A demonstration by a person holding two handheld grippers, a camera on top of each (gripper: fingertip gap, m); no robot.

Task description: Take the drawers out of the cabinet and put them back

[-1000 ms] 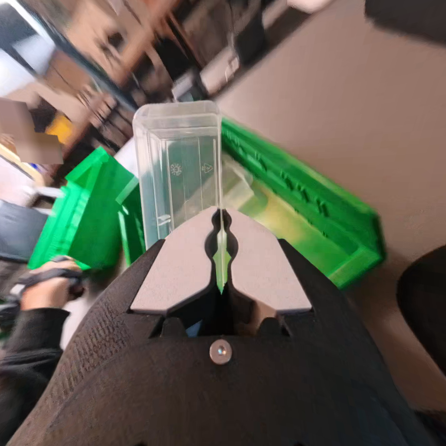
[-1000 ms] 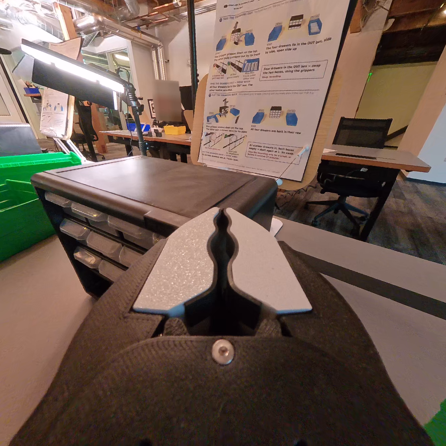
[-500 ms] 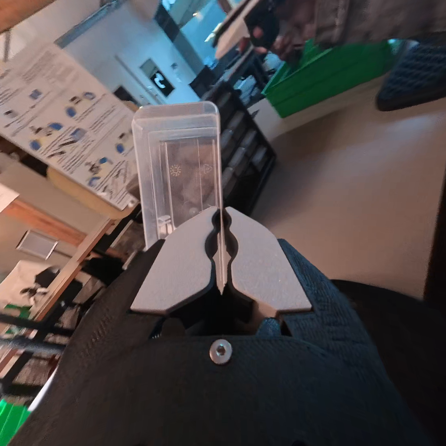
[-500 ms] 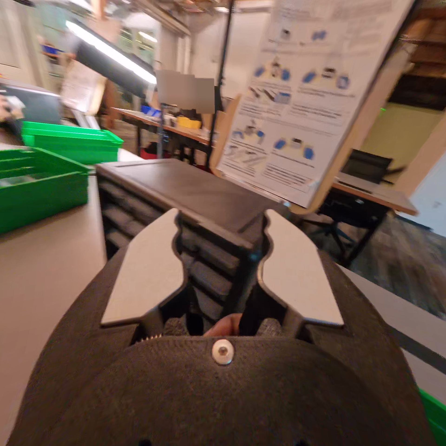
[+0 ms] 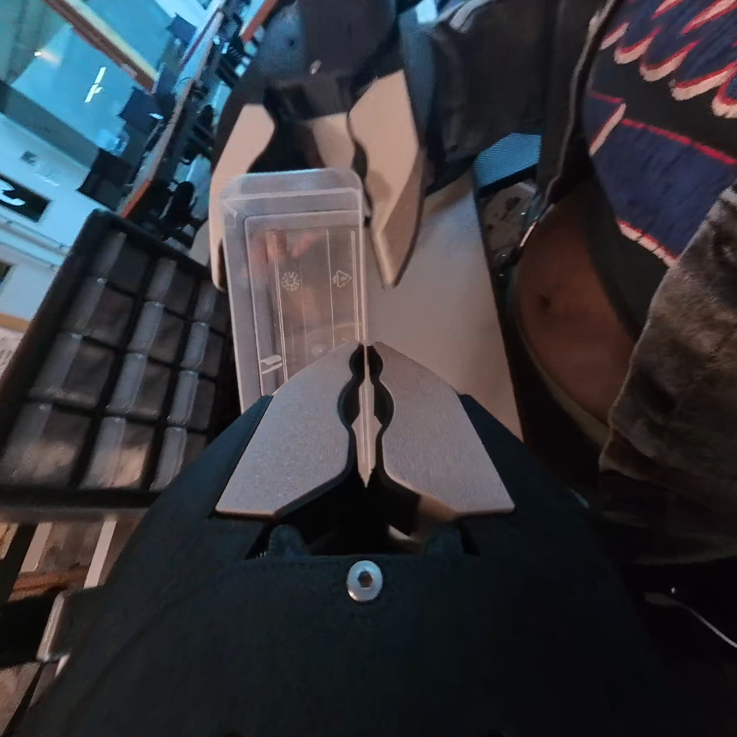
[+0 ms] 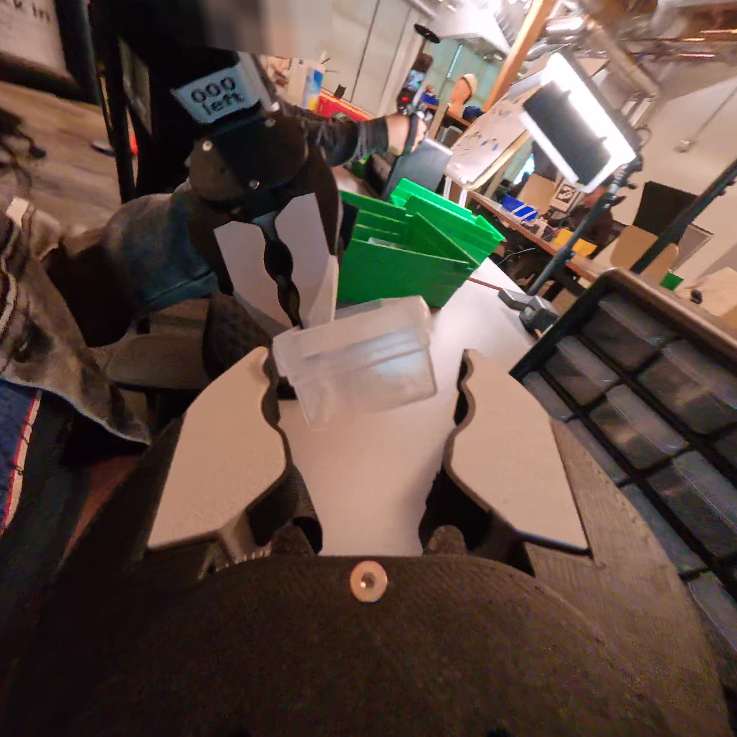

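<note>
My left gripper point(image 5: 365, 351) is shut on the side wall of a clear plastic drawer point(image 5: 295, 287) and holds it in the air in front of the black cabinet point(image 5: 99, 359). In the right wrist view, the left gripper point(image 6: 299, 323) pinches the drawer point(image 6: 359, 359) from above. My right gripper point(image 6: 365, 399) is open, with the drawer's end just ahead of the gap between its fingertips, not touching. One of its fingers point(image 5: 395, 207) shows beside the drawer's far end in the left wrist view. The cabinet point(image 6: 658, 399) has several clear drawers in its slots.
Green bins point(image 6: 406, 255) stand on the grey table point(image 6: 371, 478) behind the drawer. A lamp base point(image 6: 526, 307) sits near the cabinet's corner, under a bright light bar point(image 6: 578, 131). A person's torso point(image 5: 638, 279) is close on the right.
My left gripper swung the drawer away from the green bins to the cabinet front. My right gripper opened and turned from the cabinet to face the drawer.
</note>
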